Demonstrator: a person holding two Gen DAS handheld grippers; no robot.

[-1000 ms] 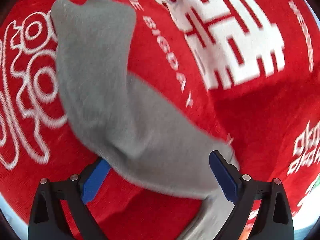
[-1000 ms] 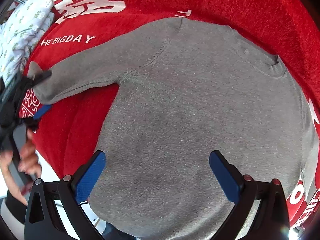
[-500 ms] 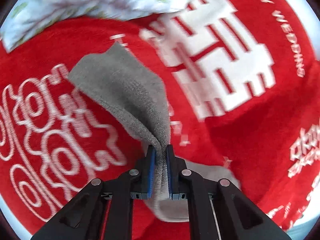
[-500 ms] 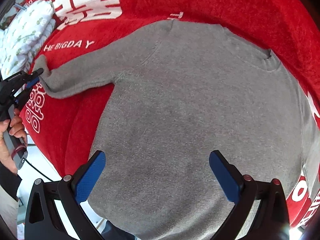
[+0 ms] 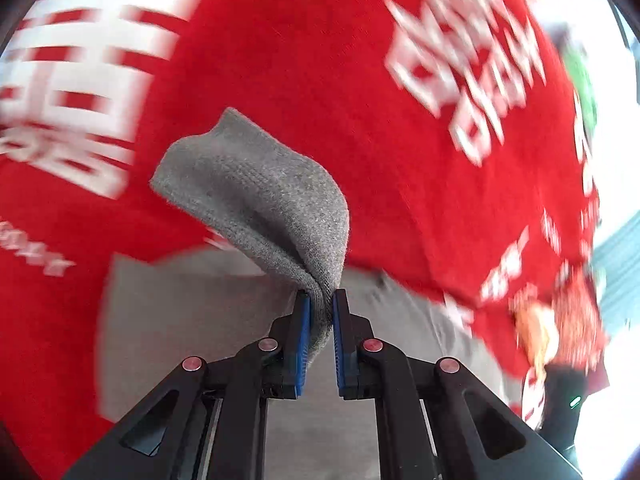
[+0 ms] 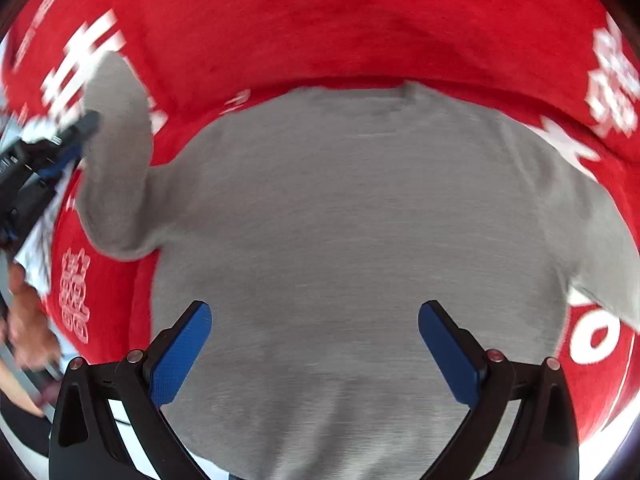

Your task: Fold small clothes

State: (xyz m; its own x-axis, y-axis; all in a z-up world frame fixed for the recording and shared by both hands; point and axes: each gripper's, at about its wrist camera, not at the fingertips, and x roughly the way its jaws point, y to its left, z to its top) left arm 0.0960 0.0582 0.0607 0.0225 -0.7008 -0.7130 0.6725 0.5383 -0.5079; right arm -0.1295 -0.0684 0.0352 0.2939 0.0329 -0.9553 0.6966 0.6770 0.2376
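A small grey knit sweater lies flat on a red blanket with white print. My left gripper is shut on the cuff of the grey sleeve and holds it lifted above the sweater's body. In the right wrist view the left gripper shows at the far left with the raised sleeve bent up beside it. My right gripper is open and empty, hovering over the lower body of the sweater.
The red blanket covers the whole surface and its edge drops off at the right. The person's hand shows at the lower left. Blurred objects lie at the blanket's right edge.
My left gripper shut on the sleeve cuff, then lifted it and swung it in over the sweater's body. The right gripper stayed open and moved closer over the sweater.
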